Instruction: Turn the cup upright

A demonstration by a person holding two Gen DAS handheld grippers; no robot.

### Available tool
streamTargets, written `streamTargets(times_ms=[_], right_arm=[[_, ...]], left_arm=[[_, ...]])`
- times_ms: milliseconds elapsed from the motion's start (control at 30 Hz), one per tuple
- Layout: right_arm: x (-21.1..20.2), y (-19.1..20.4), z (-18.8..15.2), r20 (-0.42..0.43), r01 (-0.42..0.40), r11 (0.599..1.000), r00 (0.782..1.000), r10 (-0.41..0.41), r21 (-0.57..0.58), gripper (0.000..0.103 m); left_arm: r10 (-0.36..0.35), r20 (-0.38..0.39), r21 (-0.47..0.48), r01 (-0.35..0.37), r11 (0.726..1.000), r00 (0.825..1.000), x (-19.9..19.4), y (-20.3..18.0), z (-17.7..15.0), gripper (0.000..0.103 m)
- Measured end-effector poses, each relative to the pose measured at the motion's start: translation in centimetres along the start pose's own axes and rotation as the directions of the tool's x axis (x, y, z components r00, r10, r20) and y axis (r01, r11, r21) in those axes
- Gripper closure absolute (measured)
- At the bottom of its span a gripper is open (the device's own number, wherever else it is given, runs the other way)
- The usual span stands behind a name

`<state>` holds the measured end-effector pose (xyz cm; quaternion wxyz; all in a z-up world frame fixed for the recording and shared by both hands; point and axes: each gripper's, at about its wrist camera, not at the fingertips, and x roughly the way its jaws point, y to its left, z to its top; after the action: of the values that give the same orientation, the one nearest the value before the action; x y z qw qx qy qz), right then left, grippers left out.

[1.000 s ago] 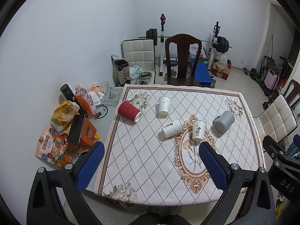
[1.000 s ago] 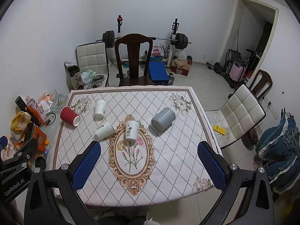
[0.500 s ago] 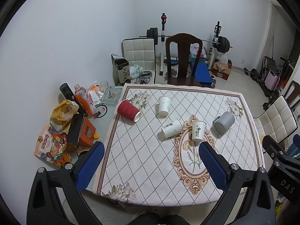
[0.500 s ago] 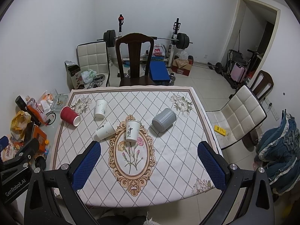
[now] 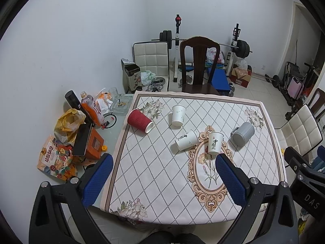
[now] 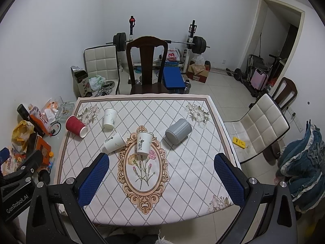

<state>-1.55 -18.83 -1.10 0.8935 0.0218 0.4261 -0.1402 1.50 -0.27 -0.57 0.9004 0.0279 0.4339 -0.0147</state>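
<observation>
Both hand-held grippers – left (image 5: 162, 180) and right (image 6: 161, 180) – are held wide open and empty, while the light, easily squashed paper cup (image 6: 114, 142), lying left of middle on the surface (image 6: 182, 162), is best pinched gently around its side.

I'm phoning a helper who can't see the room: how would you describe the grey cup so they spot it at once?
On the patterned tablecloth, look right of the oval flower medallion. The grey cup lies there on its side. It is the only grey, ribbed one with a handle; the others are white or red paper cups.
</observation>
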Motion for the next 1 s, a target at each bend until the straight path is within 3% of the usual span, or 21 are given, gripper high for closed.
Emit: streamTargets(times_ms=[867, 1000], right_arm=[[1.2, 0.2, 0.4, -0.006, -0.009, 1.0, 1.0, 0.009, -0.001, 0.0], [2.7, 0.3, 0.3, -0.022, -0.015, 1.0, 1.0, 0.015, 0.003, 0.0]], left_arm=[[0.006, -0.005, -0.008, -0.006, 1.0, 1.0, 0.7, -0.2, 0.7, 0.0], [0.044, -0.029, -0.023, -0.044, 0.999, 0.999, 2.1, -0.3, 0.5, 0.0]])
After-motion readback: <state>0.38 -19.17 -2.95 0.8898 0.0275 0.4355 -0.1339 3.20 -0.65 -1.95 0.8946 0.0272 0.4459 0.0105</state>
